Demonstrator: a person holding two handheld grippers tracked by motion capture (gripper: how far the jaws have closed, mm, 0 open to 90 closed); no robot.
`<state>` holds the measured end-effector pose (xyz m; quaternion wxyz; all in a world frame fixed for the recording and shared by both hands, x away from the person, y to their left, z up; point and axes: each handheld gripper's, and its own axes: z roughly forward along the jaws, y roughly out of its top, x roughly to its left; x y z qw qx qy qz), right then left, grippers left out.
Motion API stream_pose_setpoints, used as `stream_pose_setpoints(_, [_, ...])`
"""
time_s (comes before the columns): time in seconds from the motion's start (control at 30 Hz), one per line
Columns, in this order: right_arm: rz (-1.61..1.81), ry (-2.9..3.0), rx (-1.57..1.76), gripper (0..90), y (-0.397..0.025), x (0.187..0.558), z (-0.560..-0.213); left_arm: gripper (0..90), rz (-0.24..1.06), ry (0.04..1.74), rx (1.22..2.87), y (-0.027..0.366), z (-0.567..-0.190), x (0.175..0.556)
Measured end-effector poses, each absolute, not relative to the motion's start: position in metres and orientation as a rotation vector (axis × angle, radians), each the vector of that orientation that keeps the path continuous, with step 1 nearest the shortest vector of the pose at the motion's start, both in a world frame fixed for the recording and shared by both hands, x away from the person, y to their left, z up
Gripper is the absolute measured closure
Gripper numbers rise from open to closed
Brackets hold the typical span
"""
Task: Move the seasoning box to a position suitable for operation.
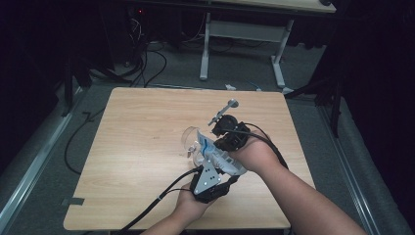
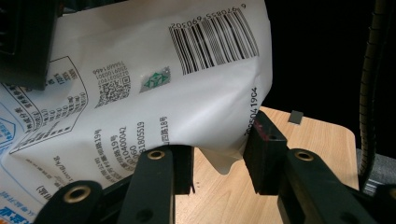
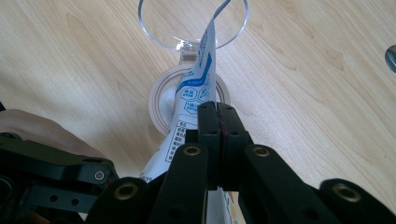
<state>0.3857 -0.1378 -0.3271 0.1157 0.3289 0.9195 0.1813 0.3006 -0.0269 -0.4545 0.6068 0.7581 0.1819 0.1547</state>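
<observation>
A white printed pouch [image 1: 211, 151] is held above the middle of the worktop [image 1: 132, 147], tipped toward a clear cup [image 3: 192, 23] standing just beyond it. The right gripper [image 3: 218, 112] is clamped tight on the pouch's upper edge. The left gripper [image 2: 219, 156] has its jaws parted around the pouch's lower corner, and I cannot tell whether they pinch it. A round white lid [image 3: 161, 100] lies on the worktop beneath the pouch, near the cup.

Judgement: the pouring step is in hand. The next move calls for raising the low end while keeping the spout over the cup's mouth.
</observation>
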Motion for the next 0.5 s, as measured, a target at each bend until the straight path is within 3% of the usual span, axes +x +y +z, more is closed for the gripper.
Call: stream_pose_setpoints(0.5, [0.545, 2.694, 0.956, 90.0, -0.1354, 0.3869, -0.3253, 66.7, 0.363, 0.425, 1.741, -0.0253, -0.4525, 0.3013])
